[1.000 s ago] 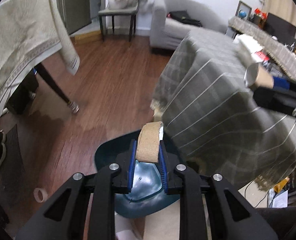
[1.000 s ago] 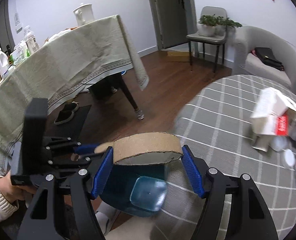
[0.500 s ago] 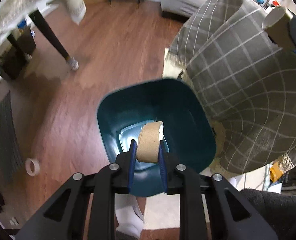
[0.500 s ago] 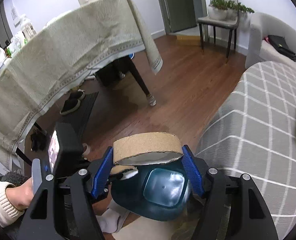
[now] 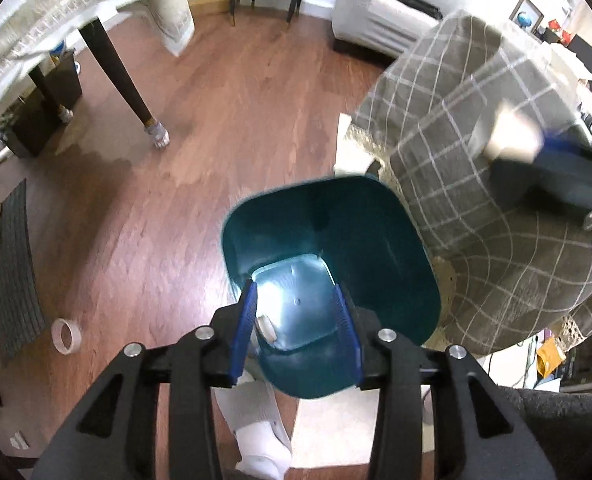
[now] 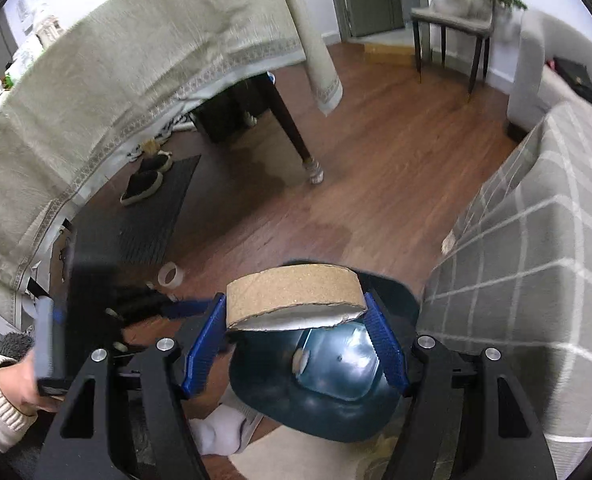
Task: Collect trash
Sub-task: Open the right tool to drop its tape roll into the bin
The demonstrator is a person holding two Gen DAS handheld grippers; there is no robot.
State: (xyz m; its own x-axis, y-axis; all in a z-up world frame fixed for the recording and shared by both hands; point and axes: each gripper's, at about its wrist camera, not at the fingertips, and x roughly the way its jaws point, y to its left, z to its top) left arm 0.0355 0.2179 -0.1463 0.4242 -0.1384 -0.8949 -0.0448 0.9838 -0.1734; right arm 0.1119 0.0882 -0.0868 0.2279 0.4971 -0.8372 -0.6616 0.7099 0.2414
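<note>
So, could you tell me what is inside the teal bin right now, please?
One small pale piece lies on the floor of the teal bin; what it is cannot be told. The near part of the floor is hidden behind the left gripper.

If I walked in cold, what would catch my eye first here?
Probably the teal bin on the wooden floor, right under both handheld grippers. The right gripper clamps a flattened cardboard ring just above it, while the left gripper, jaws just opened, holds nothing; a small pale piece lies on the bin's bottom. A grey checked cloth hangs beside the bin.
</note>
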